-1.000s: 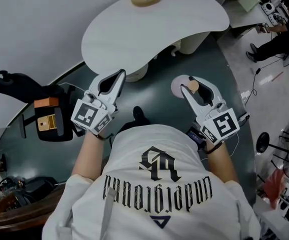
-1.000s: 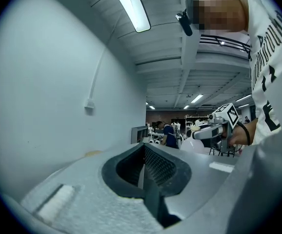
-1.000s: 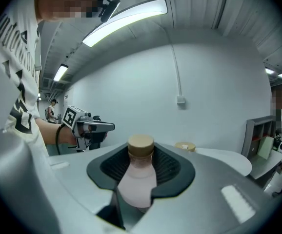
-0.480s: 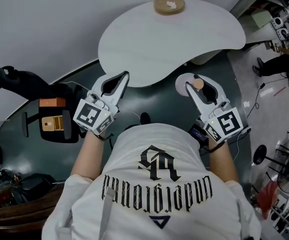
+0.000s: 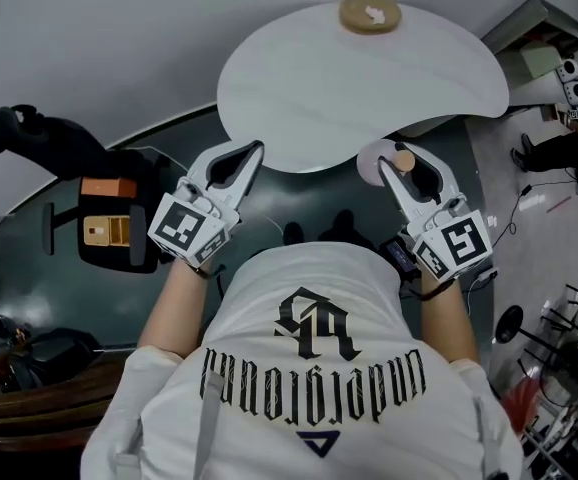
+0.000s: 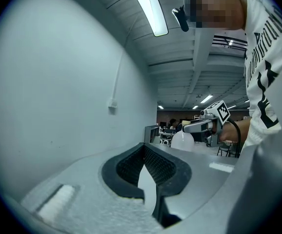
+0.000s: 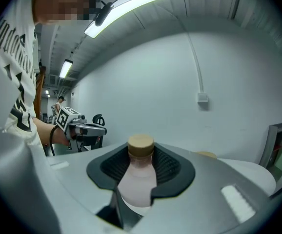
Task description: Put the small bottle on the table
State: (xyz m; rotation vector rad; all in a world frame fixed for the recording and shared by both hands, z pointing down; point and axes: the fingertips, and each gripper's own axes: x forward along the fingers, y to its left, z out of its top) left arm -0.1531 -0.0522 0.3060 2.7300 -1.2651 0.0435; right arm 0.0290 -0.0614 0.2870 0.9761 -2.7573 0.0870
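Our right gripper [image 5: 397, 160] clasps the small pale-pink plastic bottle with a tan cap [image 7: 140, 177] in the air beside the white rounded table's [image 5: 349, 78] near edge. Our left gripper [image 5: 253, 152] is clenched and empty.

Small bottle [image 7: 137, 182] — pinkish, tan-capped, upright between jaws

Overhead: the right gripper [image 5: 401, 158] holds a small bottle [image 5: 371, 163] beside the white table [image 5: 359, 78], with the left gripper [image 5: 231, 158] nearby.
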